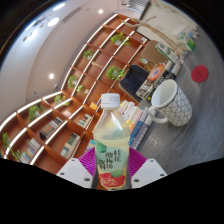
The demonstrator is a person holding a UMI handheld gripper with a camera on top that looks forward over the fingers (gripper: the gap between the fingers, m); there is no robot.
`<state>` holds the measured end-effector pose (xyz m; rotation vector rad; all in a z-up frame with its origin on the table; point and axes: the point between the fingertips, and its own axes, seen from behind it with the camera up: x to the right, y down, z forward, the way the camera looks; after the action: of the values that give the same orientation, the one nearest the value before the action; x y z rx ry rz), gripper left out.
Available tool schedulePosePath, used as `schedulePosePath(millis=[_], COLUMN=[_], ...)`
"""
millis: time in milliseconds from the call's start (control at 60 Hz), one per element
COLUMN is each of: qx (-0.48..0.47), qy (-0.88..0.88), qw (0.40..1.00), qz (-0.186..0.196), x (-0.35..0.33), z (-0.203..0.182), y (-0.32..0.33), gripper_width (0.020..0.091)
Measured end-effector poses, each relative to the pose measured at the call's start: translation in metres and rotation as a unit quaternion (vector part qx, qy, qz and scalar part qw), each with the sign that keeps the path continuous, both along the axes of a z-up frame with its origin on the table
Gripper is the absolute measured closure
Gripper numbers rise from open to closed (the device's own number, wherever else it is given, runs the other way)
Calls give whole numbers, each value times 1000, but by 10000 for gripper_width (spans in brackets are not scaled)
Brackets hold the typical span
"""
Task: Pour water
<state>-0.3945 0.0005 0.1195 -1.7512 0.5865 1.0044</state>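
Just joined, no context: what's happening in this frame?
A handheld gripper holds a capped bottle of pale drink, clamped between its pink-padded fingers. The whole view is tilted. A white mug stands beyond and to the side, with wooden shelves behind. The cap is on, and nothing is pouring yet.

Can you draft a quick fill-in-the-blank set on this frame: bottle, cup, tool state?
1. The bottle held in the tool has a ____ cap.
2. The bottle stands ____ rather than tipped for pouring.
3. The white ____ with a handle sits beyond the bottle.
4. The liquid inside the bottle looks ____ in colour.

Missing words: white; upright; mug; yellow-green
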Motion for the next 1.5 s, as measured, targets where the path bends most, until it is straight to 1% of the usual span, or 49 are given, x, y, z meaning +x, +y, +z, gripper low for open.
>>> schedulePosePath(millis=[33,50,100,167,183,283,350,367,383,517,667,800,817,883,950,1050,1117,1183,1300,1350,1367,1417,1500], qx=[-6,-11,-15,-24,-27,-25,-27,-31,-33,-35,-38,-38,-38,-33,3,63,98,125,143,146,144,138,130], qy=[48,72,139,226,245,334,379,391,402,486,473,404,385,295,174,16,-81,-177,-325,-375,-388,-418,-459], qw=[999,997,990,973,969,941,924,918,914,872,878,913,921,954,985,998,991,975,929,908,903,889,867], qz=[-2,-6,-18,-29,-35,-50,-51,-51,-52,-52,-52,-50,-49,-39,-23,-24,-31,-47,-99,-116,-118,-125,-144], x=[1,0,7,16,21,32,38,40,38,44,47,47,46,44,52,69,86,107,162,184,187,204,238], z=[4,12,13,18,26,31,36,43,41,54,55,49,48,48,58,86,105,121,144,146,153,156,148], y=[5,3,15,25,19,30,31,27,40,47,43,36,35,31,26,26,27,34,45,47,44,48,57], gripper_width=[721,721,720,721,720,721,721,720,721,720,721,720,702,701,701,700,700,701,687,689,688,689,691])
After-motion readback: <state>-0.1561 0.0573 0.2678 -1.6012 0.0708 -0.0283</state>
